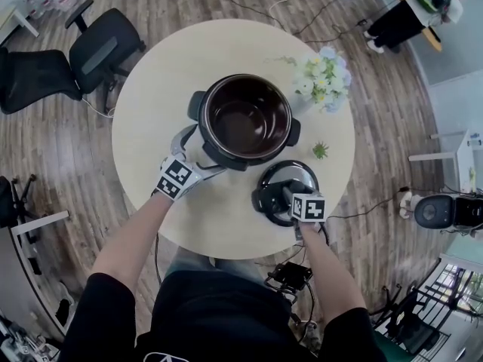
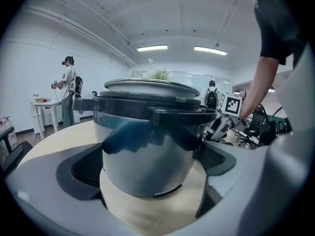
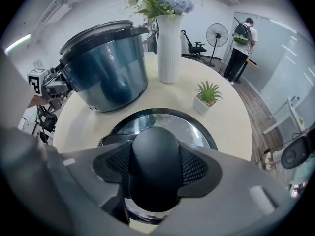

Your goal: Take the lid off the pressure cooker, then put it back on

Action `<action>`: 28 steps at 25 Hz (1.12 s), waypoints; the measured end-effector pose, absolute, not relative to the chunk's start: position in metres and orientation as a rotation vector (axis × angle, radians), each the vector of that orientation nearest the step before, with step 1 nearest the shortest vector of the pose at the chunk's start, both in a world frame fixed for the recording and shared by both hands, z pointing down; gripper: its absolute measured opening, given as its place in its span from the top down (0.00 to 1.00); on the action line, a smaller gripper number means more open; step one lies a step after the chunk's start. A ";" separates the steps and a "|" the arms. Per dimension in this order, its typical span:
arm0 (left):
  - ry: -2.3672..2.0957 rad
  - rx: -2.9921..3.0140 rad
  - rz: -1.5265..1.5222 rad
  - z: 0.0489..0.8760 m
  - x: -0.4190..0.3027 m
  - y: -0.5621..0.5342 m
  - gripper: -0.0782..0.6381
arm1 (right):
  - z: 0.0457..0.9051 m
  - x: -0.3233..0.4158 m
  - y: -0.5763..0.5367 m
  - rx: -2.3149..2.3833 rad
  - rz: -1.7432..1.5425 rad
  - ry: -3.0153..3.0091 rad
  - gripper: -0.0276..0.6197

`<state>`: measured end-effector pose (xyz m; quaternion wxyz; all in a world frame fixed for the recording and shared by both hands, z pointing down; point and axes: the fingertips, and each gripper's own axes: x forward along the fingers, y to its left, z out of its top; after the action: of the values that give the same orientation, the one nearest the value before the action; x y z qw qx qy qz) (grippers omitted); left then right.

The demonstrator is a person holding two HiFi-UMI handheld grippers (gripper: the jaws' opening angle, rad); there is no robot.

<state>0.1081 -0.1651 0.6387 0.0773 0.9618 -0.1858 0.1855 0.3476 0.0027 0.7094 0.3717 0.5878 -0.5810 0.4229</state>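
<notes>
The open pressure cooker (image 1: 247, 118) stands on the round table (image 1: 151, 111), its dark inner pot bare. Its lid (image 1: 290, 173) lies flat on the table to the front right, apart from the cooker. My right gripper (image 1: 281, 197) points steeply down over the lid, and in the right gripper view (image 3: 155, 168) both pads hug the lid's black handle (image 3: 155, 151). My left gripper (image 1: 198, 154) is open at the cooker's near left side. In the left gripper view (image 2: 150, 173) the steel body (image 2: 147, 146) fills the gap ahead of the jaws. Whether they touch it I cannot tell.
A white vase of flowers (image 1: 324, 78) stands at the table's back right, and a small potted plant (image 1: 321, 151) sits just behind the lid. Black office chairs (image 1: 106, 47) stand left of the table. A person (image 1: 411, 10) works at a far desk.
</notes>
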 end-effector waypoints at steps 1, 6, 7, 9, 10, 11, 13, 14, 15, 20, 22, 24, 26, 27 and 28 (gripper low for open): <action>-0.556 2.881 0.558 0.639 0.108 -0.165 0.06 | 0.706 0.350 0.003 1.516 1.089 -1.485 0.51; -0.557 2.874 0.570 0.640 0.108 -0.165 0.06 | 0.664 0.366 0.003 1.527 1.065 -1.486 0.51; -0.556 2.872 0.571 0.640 0.107 -0.164 0.06 | 0.653 0.368 0.004 1.528 1.061 -1.488 0.51; -0.555 2.871 0.580 0.641 0.106 -0.163 0.06 | 0.631 0.372 0.004 1.526 1.057 -1.497 0.51; -0.556 2.874 0.580 0.641 0.106 -0.164 0.06 | 0.621 0.373 0.004 1.524 1.055 -1.501 0.51; -0.558 2.880 0.574 0.641 0.106 -0.165 0.06 | 0.610 0.374 0.004 1.521 1.053 -1.504 0.51; -0.560 2.892 0.561 0.640 0.108 -0.166 0.06 | 0.589 0.375 0.006 1.508 1.044 -1.514 0.51; -0.558 2.893 0.557 0.640 0.108 -0.166 0.06 | 0.578 0.375 0.007 1.502 1.037 -1.520 0.51; -0.557 2.891 0.557 0.639 0.108 -0.166 0.06 | 0.567 0.374 0.007 1.496 1.028 -1.526 0.51; -0.556 2.877 0.574 0.639 0.107 -0.165 0.06 | 0.519 0.363 0.001 1.460 0.981 -1.568 0.51; -0.556 2.876 0.575 0.640 0.107 -0.164 0.06 | 0.502 0.356 -0.004 1.440 0.977 -1.595 0.51; -0.555 2.874 0.576 0.640 0.108 -0.164 0.06 | 0.486 0.346 -0.009 1.416 0.972 -1.624 0.51; -0.555 2.873 0.574 0.641 0.108 -0.164 0.06 | 0.472 0.334 -0.016 1.391 0.973 -1.661 0.51; -0.556 2.873 0.573 0.641 0.108 -0.164 0.06 | 0.465 0.327 -0.020 1.377 0.976 -1.682 0.51; -0.557 2.874 0.571 0.641 0.108 -0.164 0.06 | 0.459 0.321 -0.025 1.364 0.973 -1.700 0.51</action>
<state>0.1080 -0.1639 0.6408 0.0796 0.9605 -0.1862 0.1909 0.3206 -0.0247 0.4592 0.3686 0.5312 -0.6620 0.3791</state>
